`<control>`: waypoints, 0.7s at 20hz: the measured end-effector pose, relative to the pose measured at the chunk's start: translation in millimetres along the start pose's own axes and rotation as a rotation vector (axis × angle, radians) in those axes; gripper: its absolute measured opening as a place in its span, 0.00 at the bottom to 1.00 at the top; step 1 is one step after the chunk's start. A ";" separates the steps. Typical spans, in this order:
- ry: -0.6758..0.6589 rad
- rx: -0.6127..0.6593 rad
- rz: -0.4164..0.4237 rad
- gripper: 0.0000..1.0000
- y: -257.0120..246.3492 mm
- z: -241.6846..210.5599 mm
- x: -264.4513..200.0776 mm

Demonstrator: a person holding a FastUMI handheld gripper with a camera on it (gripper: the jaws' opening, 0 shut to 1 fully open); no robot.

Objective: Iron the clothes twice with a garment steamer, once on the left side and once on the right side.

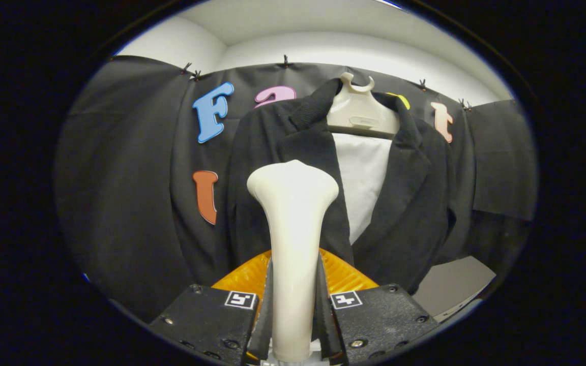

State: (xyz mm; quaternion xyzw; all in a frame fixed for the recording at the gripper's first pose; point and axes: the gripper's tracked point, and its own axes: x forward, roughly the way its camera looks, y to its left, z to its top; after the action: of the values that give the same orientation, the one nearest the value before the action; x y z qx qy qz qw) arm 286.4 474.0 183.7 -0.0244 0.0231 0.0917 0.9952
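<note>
**Gripper view: steamer held before hanging jacket**

Gripper view shows the gripper [293, 305] closed nearly full, both fingers [265, 300] pressing the neck of a cream plastic garment steamer [293, 229], which stands upright between them. Its flared head rises in front of the jacket's left front panel; contact with the cloth cannot be judged. Square black-and-white marker tags [241, 299] sit on each finger block; no readable wording. Beyond hangs a black woven suit jacket [410, 203] over a white inner panel [364, 178] on a cream plastic hanger [359, 109]. Hanger embossing is illegible. Jacket hem is hidden behind the fingers.
</note>
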 end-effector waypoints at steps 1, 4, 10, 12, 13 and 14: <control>0.007 0.001 -0.004 0.40 -1.0 -6.0 -0.6; 0.022 -0.009 -0.008 0.40 -2.3 -22.3 -1.8; 0.074 -0.022 -0.006 0.40 -4.7 -62.9 -7.5; 0.092 -0.019 -0.002 0.40 -4.3 -74.1 -7.9; 0.100 -0.020 -0.002 0.40 -4.3 -79.6 -9.2; 0.107 -0.023 -0.002 0.40 -4.2 -85.8 -10.2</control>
State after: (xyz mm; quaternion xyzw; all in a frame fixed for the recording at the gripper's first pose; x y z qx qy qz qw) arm 273.6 463.4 98.8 -0.0405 0.0751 0.0893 0.9923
